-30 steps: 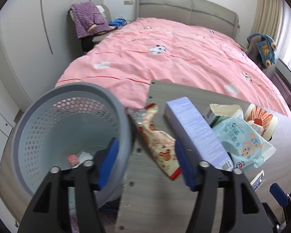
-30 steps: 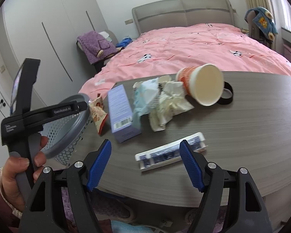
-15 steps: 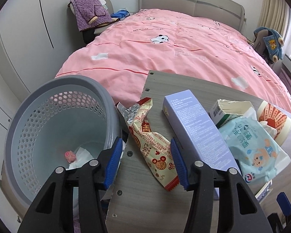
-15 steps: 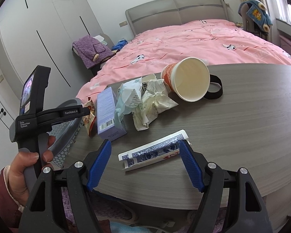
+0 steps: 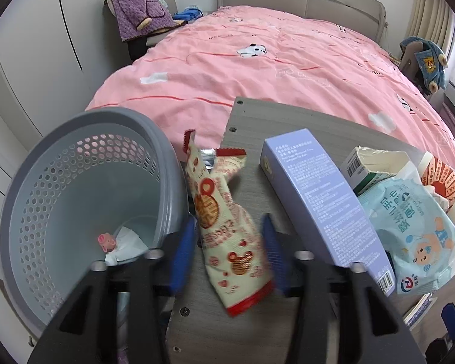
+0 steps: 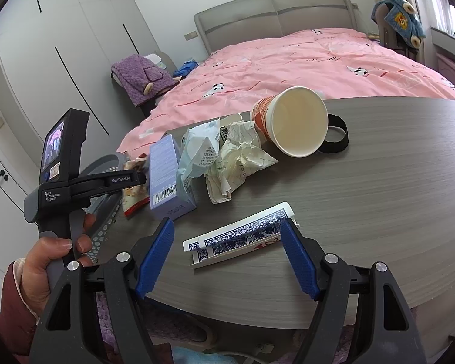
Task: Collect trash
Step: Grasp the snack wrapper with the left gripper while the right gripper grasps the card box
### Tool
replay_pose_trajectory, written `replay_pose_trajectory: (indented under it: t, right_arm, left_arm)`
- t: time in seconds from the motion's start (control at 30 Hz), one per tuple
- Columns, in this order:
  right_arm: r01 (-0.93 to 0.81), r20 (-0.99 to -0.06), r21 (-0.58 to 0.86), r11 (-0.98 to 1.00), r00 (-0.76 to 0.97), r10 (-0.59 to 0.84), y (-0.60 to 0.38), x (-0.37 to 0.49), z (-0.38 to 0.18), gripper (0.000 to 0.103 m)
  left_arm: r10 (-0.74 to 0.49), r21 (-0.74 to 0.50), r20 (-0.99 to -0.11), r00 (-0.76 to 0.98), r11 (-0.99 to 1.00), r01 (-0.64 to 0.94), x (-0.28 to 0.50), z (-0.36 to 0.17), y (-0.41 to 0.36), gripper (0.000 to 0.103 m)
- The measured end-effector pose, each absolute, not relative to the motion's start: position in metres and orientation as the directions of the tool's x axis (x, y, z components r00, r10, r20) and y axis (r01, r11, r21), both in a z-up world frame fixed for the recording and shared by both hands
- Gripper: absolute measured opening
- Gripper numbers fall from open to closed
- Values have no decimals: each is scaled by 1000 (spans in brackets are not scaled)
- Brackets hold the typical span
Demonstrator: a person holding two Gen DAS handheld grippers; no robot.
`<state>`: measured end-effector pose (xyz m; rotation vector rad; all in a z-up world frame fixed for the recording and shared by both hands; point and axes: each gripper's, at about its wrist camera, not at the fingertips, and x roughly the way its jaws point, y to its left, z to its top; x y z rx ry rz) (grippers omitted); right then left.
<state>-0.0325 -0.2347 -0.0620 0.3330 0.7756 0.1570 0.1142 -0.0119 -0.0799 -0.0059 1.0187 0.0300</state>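
Bedroom backdrop w/ a pink bed (image 5: 273,66) and a grey wood worktop (image 5: 251,121) up front.

Left wrist view: left hand-held gripper (image 5: 227,251) points down at the worktop's corner, jaws closing right now, and the cream-and-red snack wrapper (image 5: 224,221) sits between the blue pads. Pads are blurred, so can't tell for sure if they're pressing on it yet; looks like a sliver of gap on each side. Wrapper's top end pokes past the worktop edge, just beside the grey mesh bin (image 5: 85,206). Bin is tilted toward the camera, w/ white paper and a small pink bit at the bottom. Right of the wrapper: lavender box (image 5: 321,200) lying flat, then a blue wipes pack (image 5: 415,236) leaning on a torn carton (image 5: 370,166); paper cup (image 5: 443,182) behind it at the frame edge.

Right wrist view: right hand-held gripper (image 6: 227,251) is released, jaws wide, holding nothing. Playing cards (image 6: 239,236) lie on the worktop between its fingers, not touched as far as I can see. Further back, a crumpled paper (image 6: 239,163) lies touching the paper cup, which is on its side w/ mouth toward the camera; black band (image 6: 336,136) behind it. On the left, a person's hand (image 6: 48,261) in a dark red sleeve grips the other gripper's handle, its nose over the wrapper by the lavender box.
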Motion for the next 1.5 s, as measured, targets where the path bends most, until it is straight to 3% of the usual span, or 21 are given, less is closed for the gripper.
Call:
replay_pose_trajectory:
  t: [0.1, 0.43, 0.6, 0.63, 1.07, 1.37, 1.5]
  right_arm:
    - [-2, -667, 345, 939, 703, 247, -236, -33, -62, 71]
    - [41, -708, 286, 957, 682, 182, -239, -31, -72, 72]
    - [-13, -705, 267, 964, 679, 205, -236, -28, -75, 96]
    - [-27, -702, 259, 965, 681, 208, -236, -27, -74, 97]
    - [-213, -744, 138, 967, 622, 243, -210, -2, -81, 97]
    - [-211, -781, 100, 972, 589, 208, -203, 5, -93, 97]
    - [-132, -770, 113, 985, 614, 170, -214, -6, -91, 97]
  left_arm:
    - [12, -2, -847, 532, 1000, -26, 112, -78, -10, 28]
    - [12, 10, -819, 574, 1000, -7, 91, -62, -3, 26]
    - [13, 20, -796, 605, 1000, 5, 76, -49, 3, 26]
    - [12, 20, -793, 609, 1000, 7, 73, -47, 4, 26]
    - [-3, -1, -764, 645, 1000, 4, 55, -27, 15, 26]
    - [-3, -3, -765, 644, 1000, 2, 54, -25, 18, 26]
    - [-5, -3, -765, 645, 1000, 4, 54, -25, 17, 26]
